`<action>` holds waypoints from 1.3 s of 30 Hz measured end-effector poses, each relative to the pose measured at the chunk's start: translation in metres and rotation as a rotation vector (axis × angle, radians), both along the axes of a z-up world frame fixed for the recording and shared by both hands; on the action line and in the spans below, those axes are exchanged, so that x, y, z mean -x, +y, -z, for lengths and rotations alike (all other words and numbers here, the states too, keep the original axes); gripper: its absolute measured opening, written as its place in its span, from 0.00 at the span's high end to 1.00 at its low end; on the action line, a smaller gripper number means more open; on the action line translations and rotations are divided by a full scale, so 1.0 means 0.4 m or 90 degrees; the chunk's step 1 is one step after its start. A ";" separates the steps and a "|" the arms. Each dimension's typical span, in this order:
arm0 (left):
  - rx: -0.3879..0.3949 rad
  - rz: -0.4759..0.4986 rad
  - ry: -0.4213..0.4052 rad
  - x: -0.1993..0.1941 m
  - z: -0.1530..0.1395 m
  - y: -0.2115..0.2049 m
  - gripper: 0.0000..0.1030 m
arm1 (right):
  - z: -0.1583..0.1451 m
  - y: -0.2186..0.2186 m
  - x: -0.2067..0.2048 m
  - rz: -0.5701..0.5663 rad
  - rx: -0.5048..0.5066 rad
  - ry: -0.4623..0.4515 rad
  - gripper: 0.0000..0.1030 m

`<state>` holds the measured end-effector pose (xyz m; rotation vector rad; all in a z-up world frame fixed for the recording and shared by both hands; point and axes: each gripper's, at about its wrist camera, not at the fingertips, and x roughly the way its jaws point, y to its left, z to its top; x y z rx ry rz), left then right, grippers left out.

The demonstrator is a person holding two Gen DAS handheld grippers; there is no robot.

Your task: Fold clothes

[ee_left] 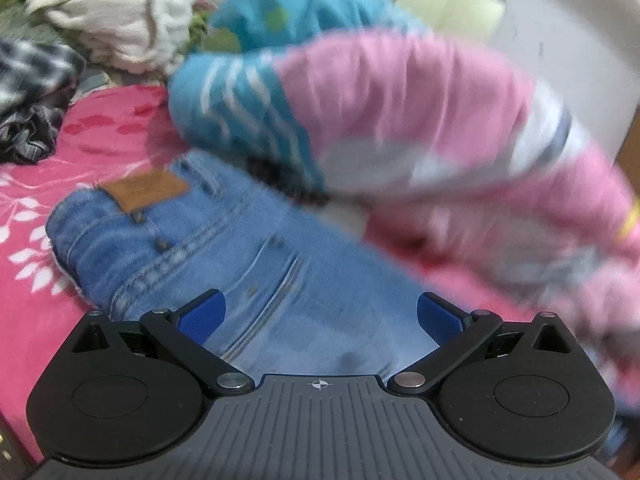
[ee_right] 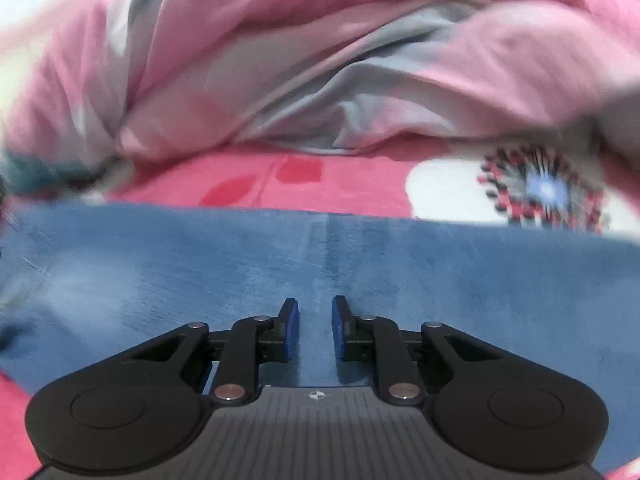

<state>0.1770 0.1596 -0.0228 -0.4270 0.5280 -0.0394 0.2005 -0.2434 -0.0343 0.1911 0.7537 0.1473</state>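
A home bedroom: pink floral bedsheet (ee_left: 48,184) strewn with piled clothes (ee_left: 112,20).

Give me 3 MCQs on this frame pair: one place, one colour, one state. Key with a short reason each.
1. Where does the brown patch sit?
A. on the jeans' waistband
B. on the plaid cloth
C. on the pink bedspread

2. What colour are the tool pads?
A. red
B. blue
C. white

3. How do the two tools compare?
A. left tool wide open, right tool nearly closed
B. both shut on denim
C. left tool shut, right tool wide open

Key:
1 A, the patch lies at the jeans' top edge.
2 B, blue pads show on both tools.
3 A, the left tool pads stand far apart; the right tool keeps a narrow gap, with nothing visibly pinched.
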 end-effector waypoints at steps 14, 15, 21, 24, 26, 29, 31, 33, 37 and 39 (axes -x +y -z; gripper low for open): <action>-0.153 0.137 0.047 -0.004 0.039 -0.191 0.00 | -0.092 0.010 0.074 -0.011 0.033 -0.058 0.80; -0.168 0.135 0.050 -0.005 0.043 -0.198 0.00 | -0.086 0.013 0.057 -0.007 0.030 -0.065 0.80; -0.209 0.126 0.067 -0.014 0.048 -0.218 0.00 | 0.023 -0.018 0.056 0.021 0.042 -0.054 0.81; -0.215 0.122 0.070 -0.016 0.048 -0.222 0.00 | 0.007 -0.030 0.097 0.014 0.039 -0.044 0.80; -0.212 0.122 0.070 -0.017 0.047 -0.221 0.00 | -0.018 -0.027 0.090 0.010 0.040 -0.045 0.80; -0.199 0.118 0.066 -0.015 0.047 -0.215 0.00 | -0.045 -0.014 0.050 0.002 0.043 -0.063 0.80; -0.187 0.110 0.062 -0.014 0.046 -0.208 0.00 | -0.041 0.004 -0.009 -0.006 0.027 -0.052 0.79; -0.172 0.102 0.061 -0.019 0.045 -0.198 0.00 | -0.021 0.021 -0.073 0.006 0.031 -0.022 0.80; -0.160 0.100 0.062 -0.024 0.044 -0.192 0.00 | 0.008 0.032 -0.142 0.034 0.060 -0.011 0.83; -0.169 0.101 0.062 -0.023 0.043 -0.196 0.00 | -0.001 0.036 -0.156 0.045 0.071 -0.008 0.82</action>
